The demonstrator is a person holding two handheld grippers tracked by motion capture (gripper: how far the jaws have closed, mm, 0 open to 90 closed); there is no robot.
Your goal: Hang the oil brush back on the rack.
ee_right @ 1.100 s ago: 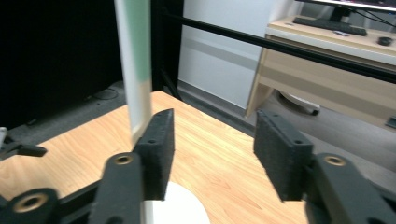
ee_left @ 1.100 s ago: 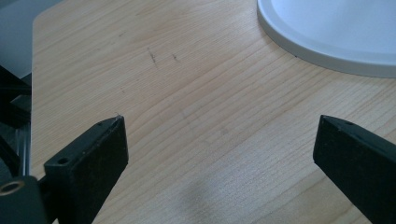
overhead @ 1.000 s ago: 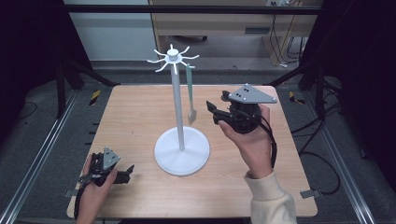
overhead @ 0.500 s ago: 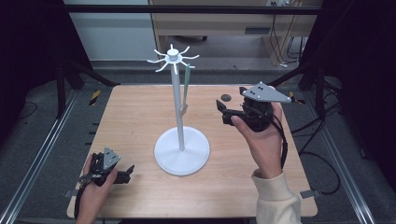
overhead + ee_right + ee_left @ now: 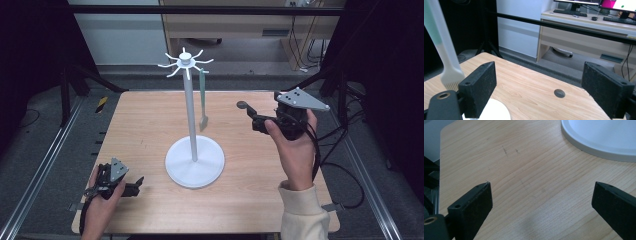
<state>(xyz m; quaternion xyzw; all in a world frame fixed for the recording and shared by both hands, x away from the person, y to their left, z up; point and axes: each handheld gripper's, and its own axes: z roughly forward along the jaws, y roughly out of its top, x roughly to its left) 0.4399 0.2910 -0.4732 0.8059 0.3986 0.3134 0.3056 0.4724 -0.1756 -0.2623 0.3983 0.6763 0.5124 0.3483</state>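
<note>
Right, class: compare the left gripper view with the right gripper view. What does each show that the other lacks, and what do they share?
Left gripper view alone: the stand's white base up close, with the left tongs open over bare wood. Right gripper view alone: the hanging brush, a desk beyond the table, a dark round hole in the tabletop, and the right tongs, open, nothing between them. Shared: the wooden table.

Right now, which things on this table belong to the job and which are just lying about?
In the job:
- white hook stand with round base
- pale green brush hanging from a hook
- right gripper, jaws just opened, empty

Lying about:
- left gripper, open over the wooden table
- small dark round disc
</note>
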